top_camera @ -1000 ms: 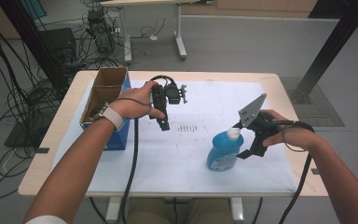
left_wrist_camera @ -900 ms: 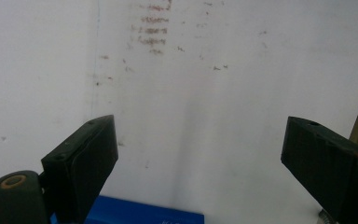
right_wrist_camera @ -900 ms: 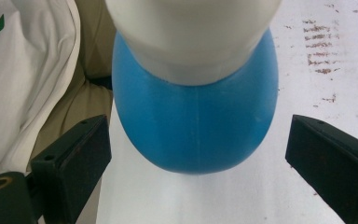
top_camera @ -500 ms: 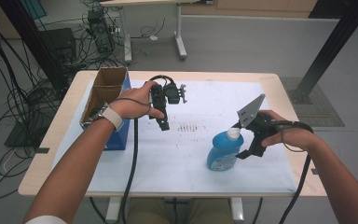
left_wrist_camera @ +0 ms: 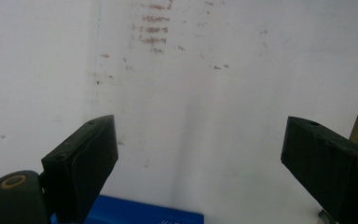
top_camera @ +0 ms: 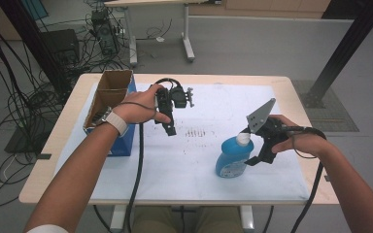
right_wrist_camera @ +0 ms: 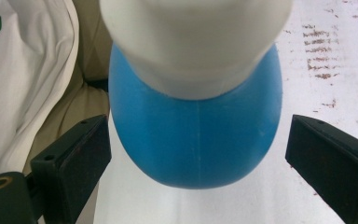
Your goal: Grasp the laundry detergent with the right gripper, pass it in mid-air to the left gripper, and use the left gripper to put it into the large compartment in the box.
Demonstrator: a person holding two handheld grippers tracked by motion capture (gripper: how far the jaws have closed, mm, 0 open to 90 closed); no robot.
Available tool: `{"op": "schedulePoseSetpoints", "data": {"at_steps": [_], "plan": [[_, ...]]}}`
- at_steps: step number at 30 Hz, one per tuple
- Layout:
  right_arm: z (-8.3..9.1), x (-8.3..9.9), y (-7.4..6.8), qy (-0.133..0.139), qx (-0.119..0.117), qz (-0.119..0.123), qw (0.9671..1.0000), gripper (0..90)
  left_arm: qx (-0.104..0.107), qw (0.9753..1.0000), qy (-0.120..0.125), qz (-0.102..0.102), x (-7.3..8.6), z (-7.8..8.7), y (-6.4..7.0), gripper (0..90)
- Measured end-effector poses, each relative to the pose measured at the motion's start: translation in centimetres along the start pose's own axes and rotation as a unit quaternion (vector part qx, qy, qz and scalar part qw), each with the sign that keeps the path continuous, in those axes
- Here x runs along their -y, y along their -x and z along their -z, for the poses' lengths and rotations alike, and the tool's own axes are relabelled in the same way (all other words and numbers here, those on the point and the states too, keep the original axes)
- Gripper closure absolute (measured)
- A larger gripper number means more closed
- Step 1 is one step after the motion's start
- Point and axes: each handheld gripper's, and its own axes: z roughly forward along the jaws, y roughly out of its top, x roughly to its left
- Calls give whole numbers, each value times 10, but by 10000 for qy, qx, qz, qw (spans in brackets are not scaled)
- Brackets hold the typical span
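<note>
high view, bottle: we see the blue bottle (top_camera: pixel 232 156) upright on the white sheet (top_camera: pixel 184 160), right of middle, white cap (top_camera: pixel 243 139) on top.
high view, right gripper: right gripper (top_camera: pixel 255 145) sits at the bottle's neck, jaws spread either side of the bottle, not yet pinching it.
high view, left gripper: left gripper (top_camera: pixel 171 130) hangs above the sheet near the cardboard box (top_camera: pixel 108 97), well apart from the bottle, carrying nothing.
high view, step: we judge the step is grasping the bottle; we want the jaws centred below the cap and closed evenly so it doesn't tip.
high view, hard to see: the grey plate hides where the jaws meet the neck; the box's inside is partly out of sight.
left gripper view, state: jaws wide apart over bare stained sheet, a blue edge (left_wrist_camera: pixel 140 218) at the bottom, probably the blue box beside the cardboard one.
left gripper view, hidden: the blue thing is cut off; the printing on it is too blurred to read.
right gripper view, state: jaws released, the bottle (right_wrist_camera: pixel 196 140) between them with a gap on both sides; we judge them about level with its shoulder.
right gripper view, advice: we'd shift slightly left first, since the left gap looks smaller than the right.
right gripper view, hidden: the cap (right_wrist_camera: pixel 196 42) is blurred and cut off at the top, the bottle's base hidden; a white garment (right_wrist_camera: pixel 23 74) lies at left.
</note>
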Motion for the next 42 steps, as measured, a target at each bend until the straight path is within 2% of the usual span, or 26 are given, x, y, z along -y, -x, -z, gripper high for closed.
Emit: {"op": "schedulePoseSetpoints", "data": {"at_steps": [8, 34, 42], "plan": [[-6, 7, -1, 35, -13, -55, 10000, 69, 19, 10000, -5, -7, -1, -1, 0, 112], [-23, 23, -3, 465, 4, -200, 9987, 76, 63, 10000, -5, 39, 3, -6, 0, 112], [-26, 26, -3, 632, 46, -168, 9978, 91, 59, 10000, 7, 35, 4, -6, -1, 112]]}}
